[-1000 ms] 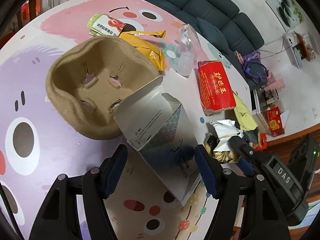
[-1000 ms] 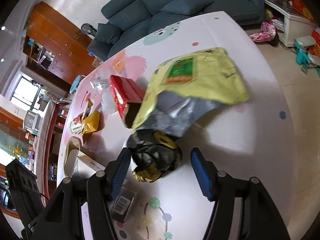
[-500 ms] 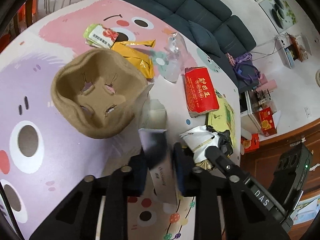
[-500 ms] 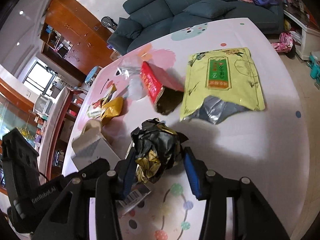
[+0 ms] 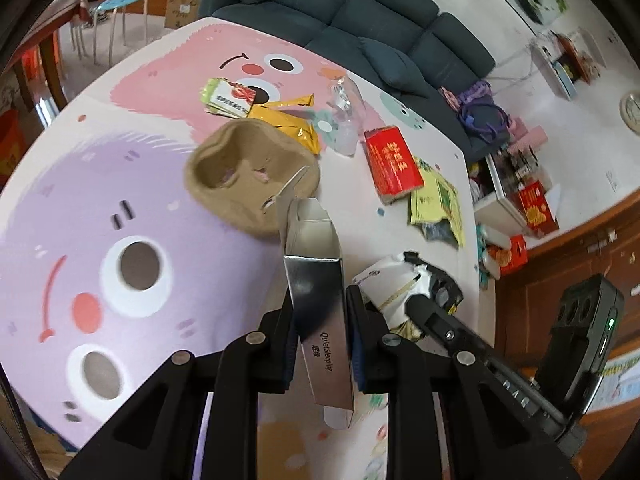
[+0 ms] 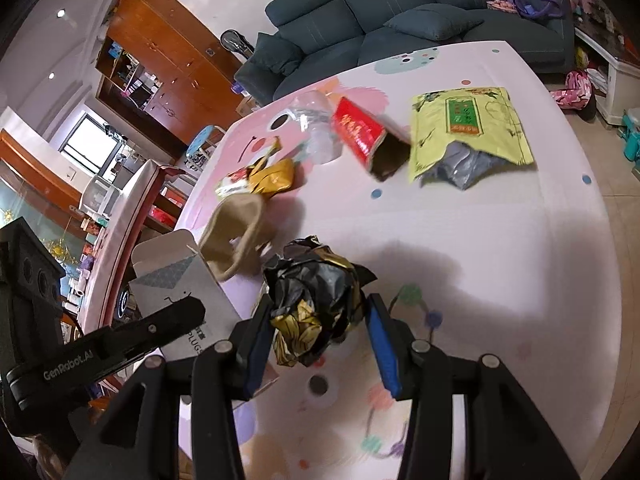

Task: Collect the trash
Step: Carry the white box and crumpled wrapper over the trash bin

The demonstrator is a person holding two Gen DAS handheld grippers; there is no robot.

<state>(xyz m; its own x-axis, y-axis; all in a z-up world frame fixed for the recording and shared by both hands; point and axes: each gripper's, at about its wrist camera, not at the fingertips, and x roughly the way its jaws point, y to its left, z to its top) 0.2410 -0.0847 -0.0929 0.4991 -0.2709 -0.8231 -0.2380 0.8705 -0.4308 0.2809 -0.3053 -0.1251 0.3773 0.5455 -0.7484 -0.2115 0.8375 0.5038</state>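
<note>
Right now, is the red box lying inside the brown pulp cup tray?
No, the red box lies flat on the table, apart from the brown pulp cup tray and to its right.

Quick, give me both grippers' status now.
Left gripper: shut on the silver carton.
Right gripper: shut on the crumpled black-and-gold wrapper.

One silver carton (image 5: 320, 304), one crumpled wrapper (image 6: 316, 304), one pulp tray (image 5: 248, 176), one red box (image 5: 394, 166), two yellow packets (image 5: 290, 122).
</note>
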